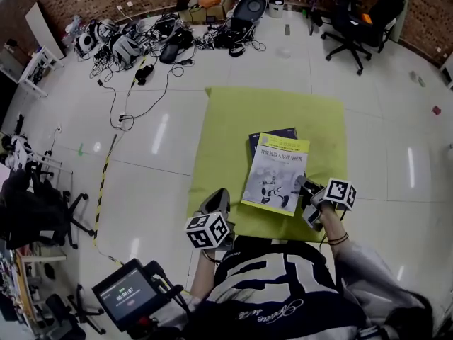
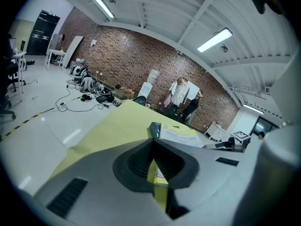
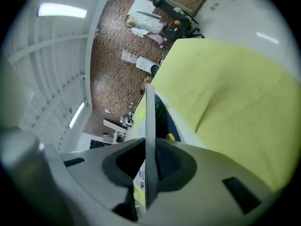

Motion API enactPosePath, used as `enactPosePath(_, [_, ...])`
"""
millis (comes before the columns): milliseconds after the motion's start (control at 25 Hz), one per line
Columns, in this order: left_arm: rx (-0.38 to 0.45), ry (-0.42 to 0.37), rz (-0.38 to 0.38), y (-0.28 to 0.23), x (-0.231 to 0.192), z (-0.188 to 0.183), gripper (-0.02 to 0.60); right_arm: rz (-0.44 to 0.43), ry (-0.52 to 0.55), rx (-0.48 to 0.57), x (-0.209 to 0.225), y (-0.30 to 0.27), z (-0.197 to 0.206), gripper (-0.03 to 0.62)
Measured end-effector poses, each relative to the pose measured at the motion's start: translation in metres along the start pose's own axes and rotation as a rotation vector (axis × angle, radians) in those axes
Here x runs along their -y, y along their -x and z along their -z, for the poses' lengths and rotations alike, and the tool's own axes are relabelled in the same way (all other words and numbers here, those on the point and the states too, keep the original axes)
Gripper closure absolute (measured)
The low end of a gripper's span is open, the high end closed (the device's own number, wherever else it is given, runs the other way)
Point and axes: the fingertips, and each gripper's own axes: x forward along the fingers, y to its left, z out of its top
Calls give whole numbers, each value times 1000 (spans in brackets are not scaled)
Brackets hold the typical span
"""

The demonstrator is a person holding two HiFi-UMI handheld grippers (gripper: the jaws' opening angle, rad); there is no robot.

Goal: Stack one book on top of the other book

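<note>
A yellow-and-white book (image 1: 276, 172) lies slanted on a dark blue book (image 1: 272, 133), both on a yellow-green mat (image 1: 233, 119) on the floor. My right gripper (image 1: 306, 192) is at the top book's right edge near its lower corner. In the right gripper view, that book's edge (image 3: 150, 121) runs between the pads and the right gripper (image 3: 150, 149) is shut on it. The dark blue book (image 3: 165, 124) shows beneath. My left gripper (image 1: 216, 198) hovers over the mat's near left corner, left of the books. Seen from its own camera, the left gripper (image 2: 153, 147) is shut and holds nothing.
Cables and headsets (image 1: 134, 44) lie on the floor at the far left. An office chair (image 1: 350, 20) stands at the far right and another chair (image 1: 35, 214) at the left. A small timer screen (image 1: 131, 292) sits by my body. Black-and-yellow tape (image 1: 102, 183) runs along the floor.
</note>
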Motion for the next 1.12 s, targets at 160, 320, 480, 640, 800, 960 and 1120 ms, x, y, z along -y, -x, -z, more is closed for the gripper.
enactPosePath(160, [-13,-17,27,-3,-1,-8,577,184,179,-2,14,-8,3,515])
enactPosePath(320, [-30,-42,57,-8,8,-5,577,319,381,48,13,7,-6,506])
enactPosePath(480, [-53,-61,98,-13,22,1,577,264,405,102,-9,29,-11,505])
enactPosePath(640, [-82,-67,146,-13,44,10,577,205,409,145,-29,55,-3,505])
enactPosePath(800, [-110,-79,187,-9,68,23,577,162,418,161,-35,79,12,505])
enactPosePath(960, [-119,-115,205,1,94,40,577,132,446,168,-29,105,27,505])
enactPosePath(1120, [-99,-136,206,18,127,55,577,90,479,174,-25,141,38,505])
